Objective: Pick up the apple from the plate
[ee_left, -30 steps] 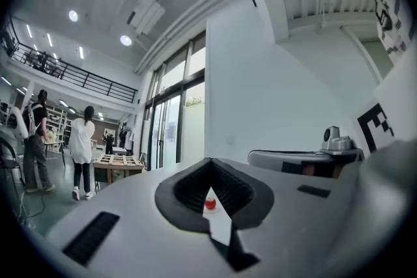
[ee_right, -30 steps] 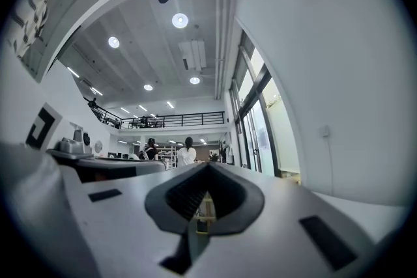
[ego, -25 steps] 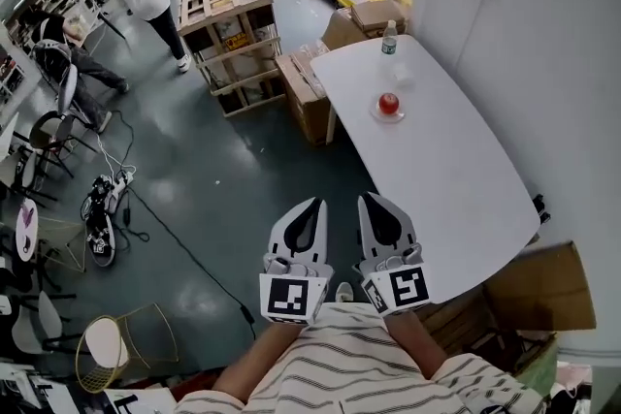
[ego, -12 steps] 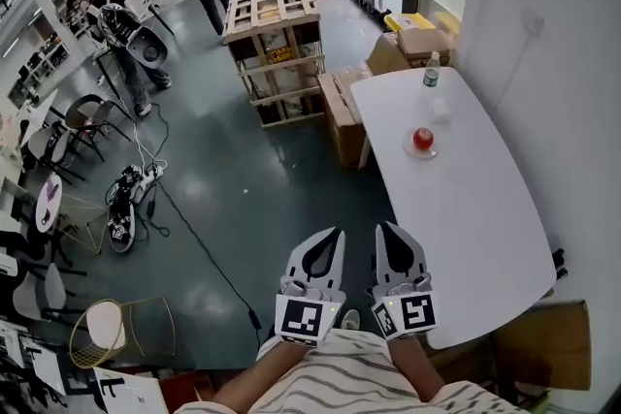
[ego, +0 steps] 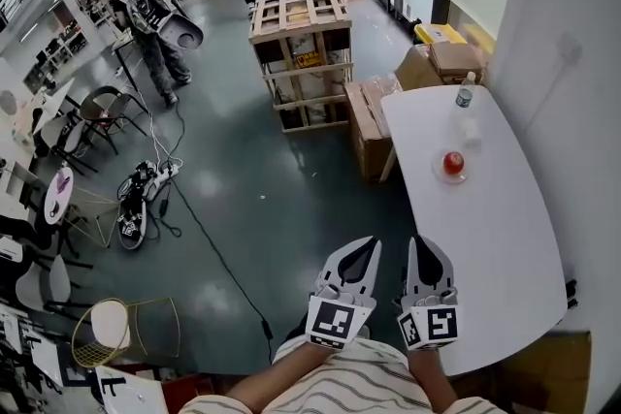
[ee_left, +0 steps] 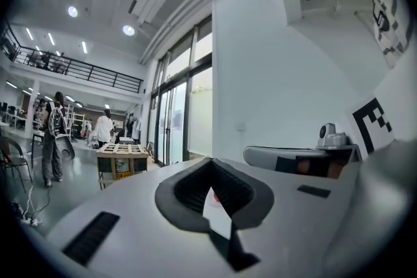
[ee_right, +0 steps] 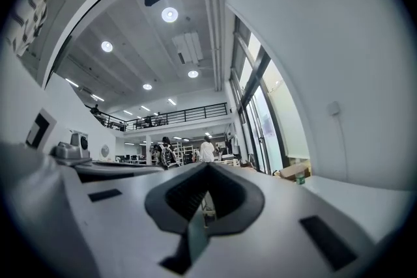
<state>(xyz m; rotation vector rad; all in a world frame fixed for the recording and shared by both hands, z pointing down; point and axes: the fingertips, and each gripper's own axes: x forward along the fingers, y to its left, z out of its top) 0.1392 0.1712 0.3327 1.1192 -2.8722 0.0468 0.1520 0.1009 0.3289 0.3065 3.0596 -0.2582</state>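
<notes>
- Two tools, the left tool and the right tool, point level ahead of us, each with jaws together and nothing between them.
- We see the apple far along the white desk, well apart from both tools.
- We judge that reaching it with closed jaws could knock it away, or tip the bottle nearby.
- One plate holds only the apple.
</notes>
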